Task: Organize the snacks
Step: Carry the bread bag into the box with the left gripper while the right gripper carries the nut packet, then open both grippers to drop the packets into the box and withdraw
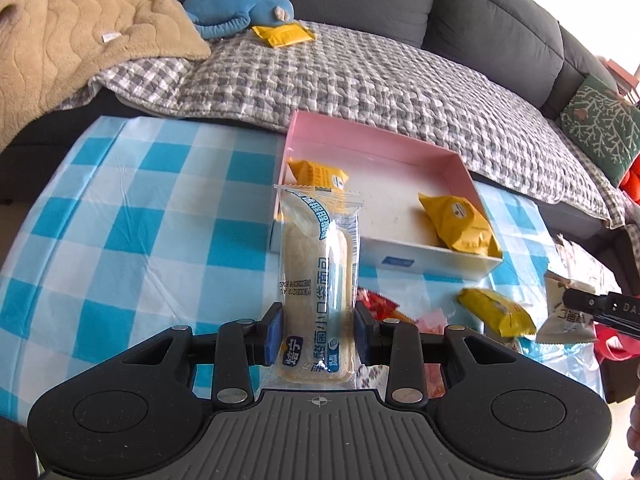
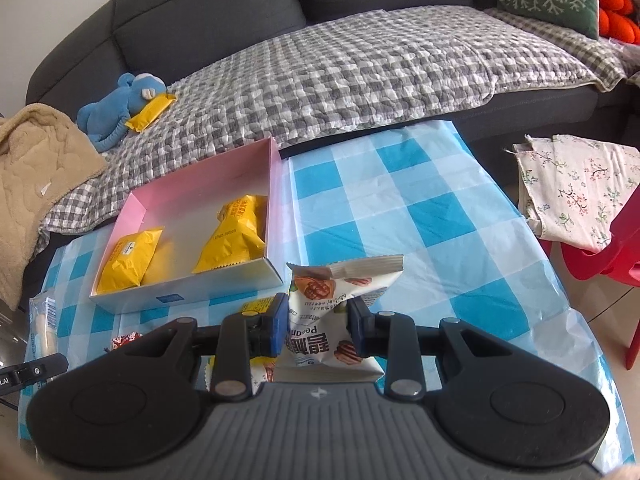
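My left gripper (image 1: 319, 334) is shut on a clear-wrapped bread roll (image 1: 318, 280), held upright above the checked tablecloth, just in front of the pink box (image 1: 372, 140). Inside the box lie two yellow snack packs (image 1: 460, 222) (image 1: 318, 174). My right gripper (image 2: 319, 328) is shut on a white pecan snack packet (image 2: 340, 304), lifted to the right of the same pink box (image 2: 200, 176). In the left wrist view the right gripper's tip and its white packet (image 1: 564, 312) show at the far right. A loose yellow pack (image 1: 498, 312) and red wrappers (image 1: 380, 306) lie on the table before the box.
A grey sofa with a checked quilt (image 2: 360, 76) runs behind the table. On it lie a blue plush toy (image 1: 236, 4), a yellow pack (image 1: 284, 34) and a beige blanket (image 1: 68, 40). A red chair (image 2: 624, 248) and floral cloth (image 2: 576, 188) stand at the right.
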The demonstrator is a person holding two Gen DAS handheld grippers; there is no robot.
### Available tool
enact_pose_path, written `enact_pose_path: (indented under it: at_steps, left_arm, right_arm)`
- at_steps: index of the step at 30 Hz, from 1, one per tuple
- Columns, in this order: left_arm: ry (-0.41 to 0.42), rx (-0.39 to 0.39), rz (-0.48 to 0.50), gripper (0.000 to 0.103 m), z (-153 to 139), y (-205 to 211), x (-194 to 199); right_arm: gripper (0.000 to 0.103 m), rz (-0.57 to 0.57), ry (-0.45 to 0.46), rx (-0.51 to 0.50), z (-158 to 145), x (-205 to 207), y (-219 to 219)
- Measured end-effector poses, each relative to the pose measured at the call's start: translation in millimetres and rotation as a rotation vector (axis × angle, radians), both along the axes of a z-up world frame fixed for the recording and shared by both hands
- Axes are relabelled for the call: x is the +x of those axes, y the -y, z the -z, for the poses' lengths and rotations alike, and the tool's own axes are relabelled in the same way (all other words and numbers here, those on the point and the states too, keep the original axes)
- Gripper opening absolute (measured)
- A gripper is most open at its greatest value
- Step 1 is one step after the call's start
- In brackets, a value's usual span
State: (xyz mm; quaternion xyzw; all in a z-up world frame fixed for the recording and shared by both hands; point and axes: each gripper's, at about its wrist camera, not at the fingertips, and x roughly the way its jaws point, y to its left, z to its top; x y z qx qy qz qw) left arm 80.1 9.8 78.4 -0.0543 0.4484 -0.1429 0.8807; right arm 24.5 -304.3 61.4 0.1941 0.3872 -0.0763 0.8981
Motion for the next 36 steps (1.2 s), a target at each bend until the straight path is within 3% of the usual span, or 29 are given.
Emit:
enact_pose_path:
  at_steps: [4,9,12,18,27,36]
  left_arm:
    - [0.034,0.021,0.006,0.033,-1,9,16]
    - [0.028,-0.03,0.025,0.033,-2,18,31]
    - [0.07,-0.016,0.036,0.033,-4,29,45]
    - [0.067,-0.048,0.068,0.033,4,53,73]
    - [0.075,-0.02,0.089,0.033,18,76,94]
    - [0.069,0.013,0.069,0.033,31,82,108]
  right_arm:
    - [0.029,0.01,0.015,-0.002,-1,6,-2]
    - [0.029,0.016,0.041,-0.007,-4,17,-2]
    - [0.029,0.013,0.076,0.014,-6,28,-1]
    - [0.029,-0.064,0.12,0.043,-6,55,-24]
    - [0.029,-0.166,0.131,0.033,1,96,-58]
    - [0.03,-0.163,0.116,0.091,12,109,-61]
